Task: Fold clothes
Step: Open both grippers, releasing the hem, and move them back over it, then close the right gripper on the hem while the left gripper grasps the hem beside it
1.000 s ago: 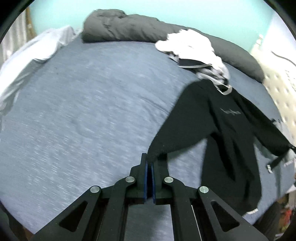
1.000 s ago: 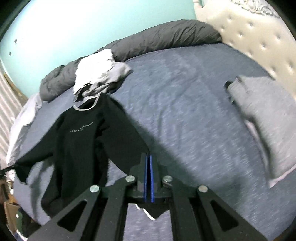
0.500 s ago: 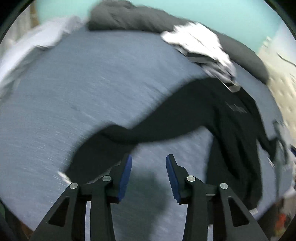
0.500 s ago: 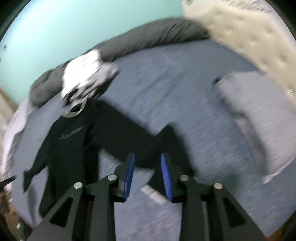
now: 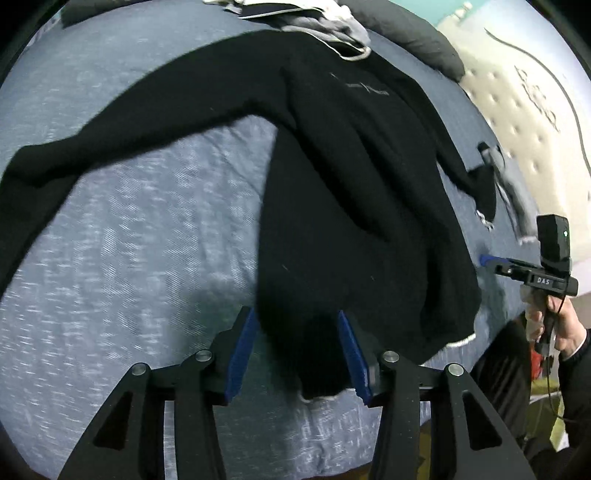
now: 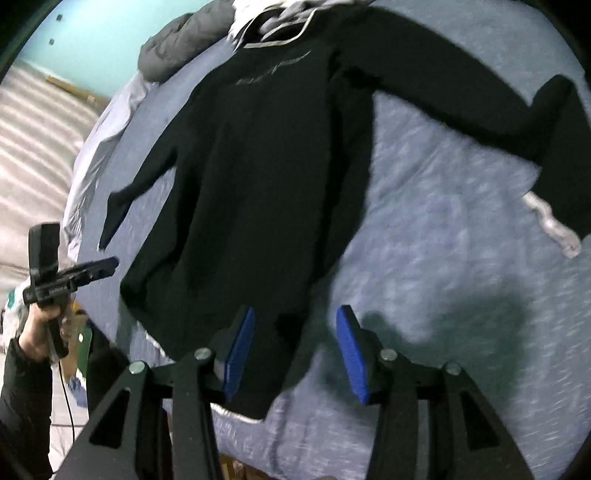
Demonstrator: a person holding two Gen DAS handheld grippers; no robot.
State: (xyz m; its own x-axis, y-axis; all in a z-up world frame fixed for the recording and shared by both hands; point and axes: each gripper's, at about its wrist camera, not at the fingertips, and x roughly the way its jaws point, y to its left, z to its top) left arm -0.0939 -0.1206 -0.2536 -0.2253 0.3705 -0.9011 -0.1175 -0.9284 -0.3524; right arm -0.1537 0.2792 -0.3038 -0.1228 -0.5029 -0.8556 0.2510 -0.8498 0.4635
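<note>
A black long-sleeved sweatshirt (image 5: 351, 177) lies face up on the blue-grey bed (image 5: 147, 258), sleeves spread out to both sides. My left gripper (image 5: 297, 350) is open, and one bottom corner of the hem lies between its blue pads (image 5: 240, 354). In the right wrist view the same sweatshirt (image 6: 266, 166) fills the middle. My right gripper (image 6: 295, 350) is open over the other hem corner, which sits close to its left pad (image 6: 240, 354). One sleeve ends in a white-lined cuff (image 6: 550, 225). Each view shows the other gripper from the side, held in a hand (image 6: 37, 332).
A pile of light clothes (image 5: 317, 14) lies beyond the collar, with a rolled grey duvet (image 6: 177, 40) behind it. A tufted cream headboard (image 5: 517, 92) runs along the right side. The bed's near edge is just below my fingers.
A second ago both grippers were shut on the sleeve ends. They opened, let the sleeves fall flat, and have moved to the hem at the bed's near edge.
</note>
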